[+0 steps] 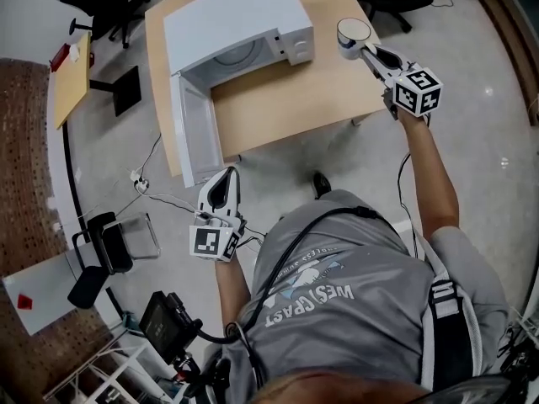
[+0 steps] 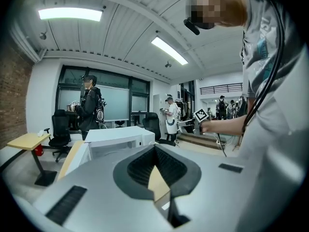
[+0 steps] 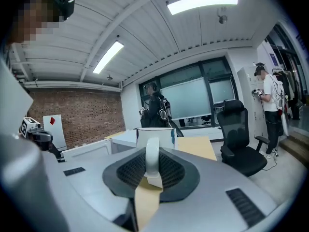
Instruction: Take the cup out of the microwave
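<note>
Left gripper (image 1: 226,173): held off the table (image 1: 286,99), near the lower end of the open microwave door (image 1: 192,133). In the left gripper view the jaws stand together with nothing between them.

Microwave (image 1: 244,23): white, on the table's left part. The door hangs open past the table's near edge, and the visible part of the cavity is empty.

Cup (image 1: 354,36): white, outside the microwave, just right of its control panel, over the table's right far corner. It stands upright with the mouth upward. Whether its base touches the table cannot be told.

Right gripper (image 1: 369,50): arm stretched out over the table's right edge. In the right gripper view the jaws are only slightly apart and closed on the cup's handle (image 3: 152,161), with the cup body directly ahead of the jaws.
</note>
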